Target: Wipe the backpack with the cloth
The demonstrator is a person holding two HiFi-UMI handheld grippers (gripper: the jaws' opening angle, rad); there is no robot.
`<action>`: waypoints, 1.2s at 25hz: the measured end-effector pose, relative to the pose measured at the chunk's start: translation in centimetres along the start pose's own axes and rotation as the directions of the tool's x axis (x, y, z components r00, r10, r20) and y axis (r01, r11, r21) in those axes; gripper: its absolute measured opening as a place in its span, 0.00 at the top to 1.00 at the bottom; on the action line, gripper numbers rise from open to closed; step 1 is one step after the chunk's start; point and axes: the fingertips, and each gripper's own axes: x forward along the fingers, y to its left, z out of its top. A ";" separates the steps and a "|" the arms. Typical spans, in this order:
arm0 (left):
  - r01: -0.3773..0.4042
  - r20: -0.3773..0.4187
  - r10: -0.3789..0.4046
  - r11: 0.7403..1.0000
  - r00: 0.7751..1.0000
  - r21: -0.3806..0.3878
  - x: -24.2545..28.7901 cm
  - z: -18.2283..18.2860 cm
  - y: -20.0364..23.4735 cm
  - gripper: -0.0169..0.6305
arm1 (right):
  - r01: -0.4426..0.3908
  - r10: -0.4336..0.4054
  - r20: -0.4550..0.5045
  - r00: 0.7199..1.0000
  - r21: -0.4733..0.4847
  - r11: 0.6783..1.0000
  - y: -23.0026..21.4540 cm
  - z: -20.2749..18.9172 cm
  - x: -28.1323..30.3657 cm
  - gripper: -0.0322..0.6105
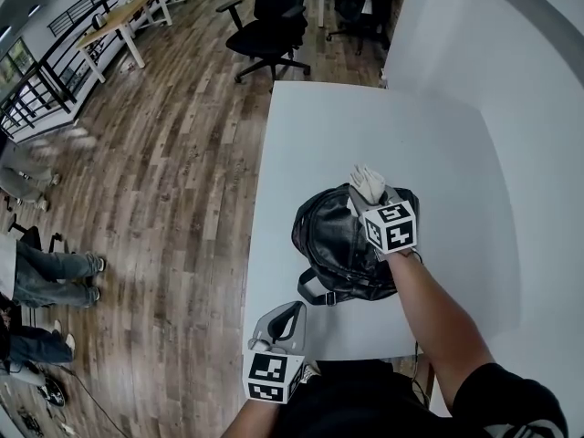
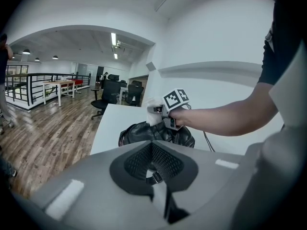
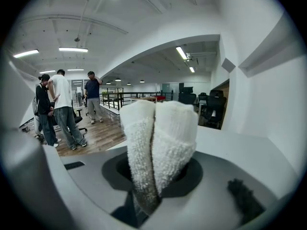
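A black leather backpack [image 1: 342, 245] lies on the white table [image 1: 365, 126], a little toward its near side. My right gripper [image 1: 372, 199] is over the far top of the backpack, shut on a folded white cloth [image 1: 367, 183]. That cloth [image 3: 158, 138] sticks up between the jaws in the right gripper view. The left gripper [image 1: 285, 316] hovers at the table's near left corner, apart from the backpack, its jaws closed with nothing between them. From the left gripper view, the backpack [image 2: 144, 132] sits ahead with the cloth [image 2: 153, 113] pressed against its top.
The table's left edge [image 1: 260, 208] drops to a wooden floor. Black office chairs [image 1: 269, 26] stand beyond the far edge. People [image 1: 36, 276] are standing on the floor at the left. A white wall [image 1: 511, 53] runs along the right side.
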 end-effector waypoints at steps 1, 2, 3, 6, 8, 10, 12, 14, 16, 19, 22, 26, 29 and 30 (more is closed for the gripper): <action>0.003 0.000 -0.003 1.000 1.000 0.002 0.1 0.1 -0.1 0.96 | 0.006 -0.006 0.000 1.000 0.001 1.000 -0.3 0.0 -0.2 0.80; 0.004 0.003 -0.004 1.000 1.000 0.004 0.2 0.2 -0.1 0.96 | 0.012 -0.012 0.000 1.000 0.002 1.000 -0.6 0.0 -0.4 0.80; 0.005 0.007 -0.005 1.000 1.000 0.005 0.2 0.3 -0.1 0.96 | 0.017 -0.017 0.000 1.000 0.002 1.000 -0.9 0.1 -0.7 0.80; 0.013 0.001 -0.013 1.000 1.000 0.005 0.4 0.3 -0.4 0.96 | 0.034 -0.034 0.002 0.999 0.002 0.999 -1.7 0.2 -1.4 0.80; 0.021 0.002 -0.021 1.000 1.000 0.010 0.6 0.5 -0.5 0.96 | 0.044 -0.044 0.004 0.999 0.004 0.999 -2.2 0.3 -1.9 0.80; 0.030 -0.009 -0.030 1.000 1.000 0.007 0.8 0.3 -0.7 0.96 | 0.055 -0.055 0.007 0.998 0.008 0.998 -2.6 0.3 -2.2 0.80; 0.041 -0.003 -0.041 0.999 0.999 0.021 1.0 0.6 -0.9 0.96 | 0.065 -0.065 0.011 0.998 0.012 0.998 -3.1 0.4 -2.6 0.80; 0.048 0.006 -0.048 0.999 0.999 0.023 1.2 1.0 -1.1 0.96 | 0.074 -0.074 0.013 0.997 0.014 0.997 -3.5 0.5 -3.1 0.80; 0.055 0.002 -0.055 0.998 0.999 0.019 1.3 1.0 -1.4 0.96 | 0.084 -0.084 0.015 0.996 0.017 0.996 -4.0 0.6 -3.6 0.80; 0.059 0.006 -0.059 0.998 0.998 0.027 1.2 1.4 -1.5 0.96 | 0.101 -0.101 0.024 0.995 0.020 0.995 -4.7 0.9 -4.5 0.80; 0.067 0.008 -0.068 0.997 0.998 0.049 1.2 1.6 -1.6 0.96 | 0.119 -0.120 0.038 0.992 0.025 0.993 -5.5 1.4 -5.3 0.80; 0.073 0.009 -0.073 0.996 0.997 0.048 1.4 1.5 -1.8 0.96 | 0.139 -0.140 0.051 0.989 0.017 0.990 -6.4 1.8 -6.2 0.80; 0.079 0.005 -0.080 0.995 0.997 0.053 1.4 1.4 -2.0 0.96 | 0.150 -0.150 0.055 0.987 0.012 0.989 -6.9 2.0 -6.8 0.80; 0.082 0.008 -0.083 0.995 0.997 0.056 1.4 1.6 -2.2 0.96 | 0.155 -0.155 0.057 0.986 0.014 0.988 -7.1 2.0 -7.1 0.80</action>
